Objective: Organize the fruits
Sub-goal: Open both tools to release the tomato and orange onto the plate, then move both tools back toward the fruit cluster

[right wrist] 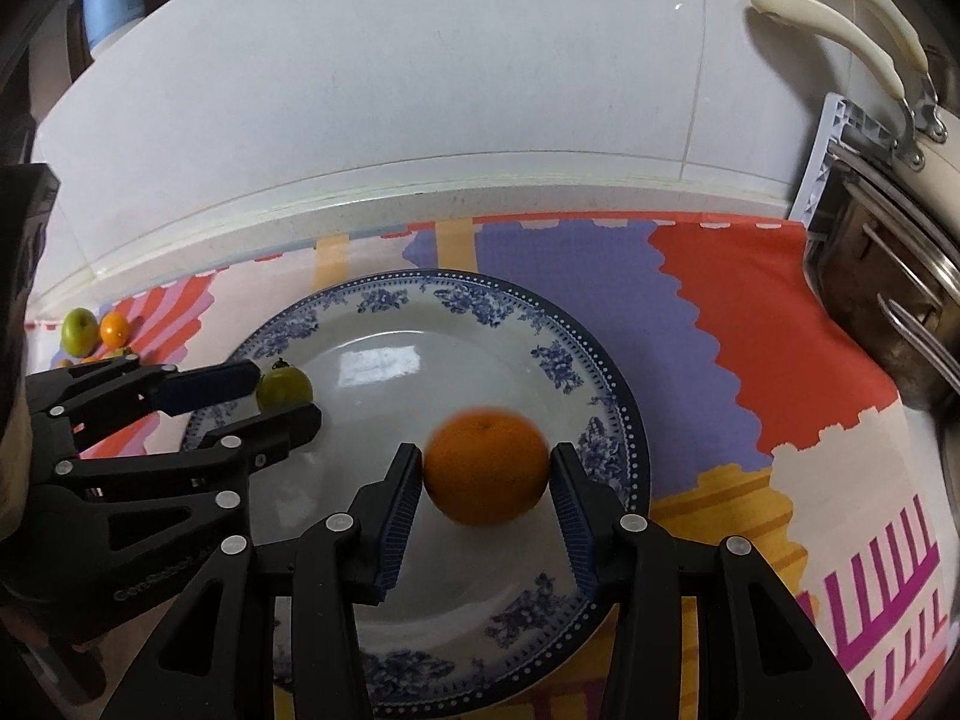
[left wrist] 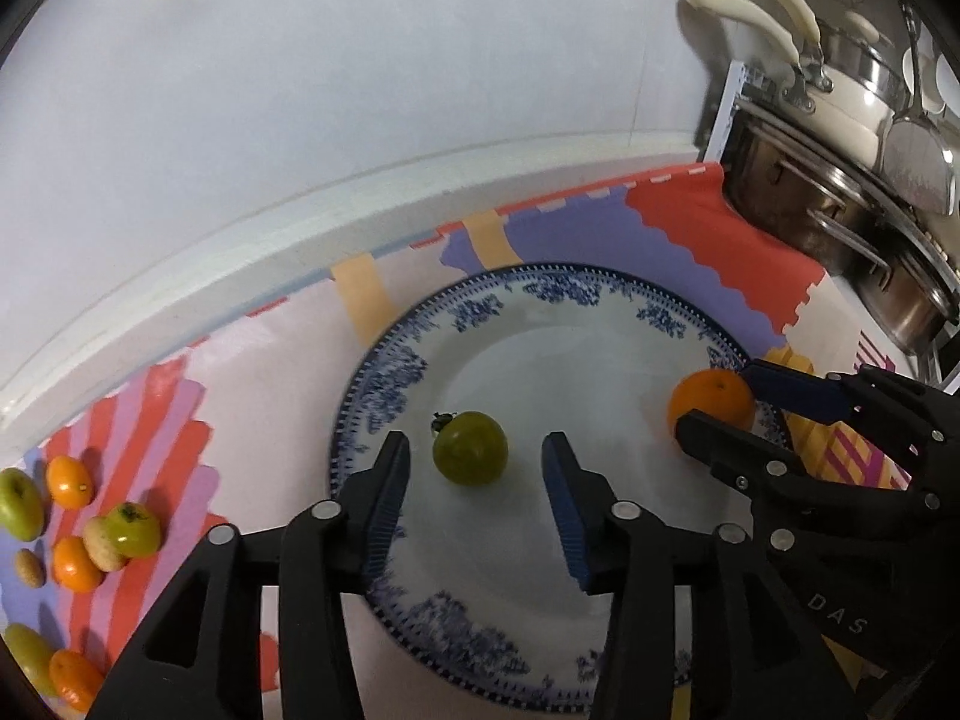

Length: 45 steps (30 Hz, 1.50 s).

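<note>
A blue-and-white plate point(left wrist: 540, 324) point(right wrist: 420, 324) lies on a colourful mat. A green fruit point(left wrist: 471, 447) point(right wrist: 284, 386) rests on the plate. My left gripper point(left wrist: 476, 450) is open, its fingers standing apart on either side of the green fruit without touching it. My right gripper point(right wrist: 486, 465) is shut on an orange point(right wrist: 486, 468) over the plate's right side. The orange point(left wrist: 711, 401) and the right gripper point(left wrist: 720, 396) also show in the left wrist view. The left gripper point(right wrist: 288, 390) shows in the right wrist view.
Several loose oranges and green fruits point(left wrist: 72, 516) point(right wrist: 93, 330) lie on the mat left of the plate. Stacked steel pots and pans point(left wrist: 840, 180) point(right wrist: 888, 228) stand at the right. A white tiled wall point(left wrist: 300, 90) runs behind the counter.
</note>
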Each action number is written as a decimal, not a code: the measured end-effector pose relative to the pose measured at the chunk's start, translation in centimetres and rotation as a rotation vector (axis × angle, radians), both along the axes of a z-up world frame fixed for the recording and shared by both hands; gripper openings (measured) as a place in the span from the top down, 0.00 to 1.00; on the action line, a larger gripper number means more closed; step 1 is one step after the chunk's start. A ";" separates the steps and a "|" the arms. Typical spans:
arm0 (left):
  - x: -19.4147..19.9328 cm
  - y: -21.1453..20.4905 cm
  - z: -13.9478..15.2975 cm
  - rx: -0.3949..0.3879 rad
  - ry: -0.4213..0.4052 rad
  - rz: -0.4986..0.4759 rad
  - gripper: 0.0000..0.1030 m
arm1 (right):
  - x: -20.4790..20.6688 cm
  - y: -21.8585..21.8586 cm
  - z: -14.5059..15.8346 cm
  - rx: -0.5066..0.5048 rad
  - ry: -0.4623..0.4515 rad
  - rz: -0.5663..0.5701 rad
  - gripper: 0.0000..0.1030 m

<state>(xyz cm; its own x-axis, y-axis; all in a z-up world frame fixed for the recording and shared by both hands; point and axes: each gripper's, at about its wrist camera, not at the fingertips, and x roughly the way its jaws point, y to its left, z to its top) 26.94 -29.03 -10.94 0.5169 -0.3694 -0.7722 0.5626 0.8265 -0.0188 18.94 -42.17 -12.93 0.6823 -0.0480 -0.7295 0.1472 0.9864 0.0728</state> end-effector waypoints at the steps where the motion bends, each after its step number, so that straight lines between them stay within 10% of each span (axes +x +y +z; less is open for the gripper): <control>1: -0.3 0.3 0.4 -0.002 -0.009 0.006 0.53 | -0.3 0.1 0.3 -0.006 -0.007 -0.006 0.52; 45: -18.6 24.0 12.3 -0.082 -0.353 0.350 0.14 | -14.0 18.6 12.0 -0.066 -0.347 0.201 0.30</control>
<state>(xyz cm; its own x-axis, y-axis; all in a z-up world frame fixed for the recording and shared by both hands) 8.31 -5.06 1.31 0.8450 -0.1794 -0.5037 0.2359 0.9705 0.0499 4.98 -23.60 -0.92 0.8882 0.0727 -0.4537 -0.0717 0.9972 0.0195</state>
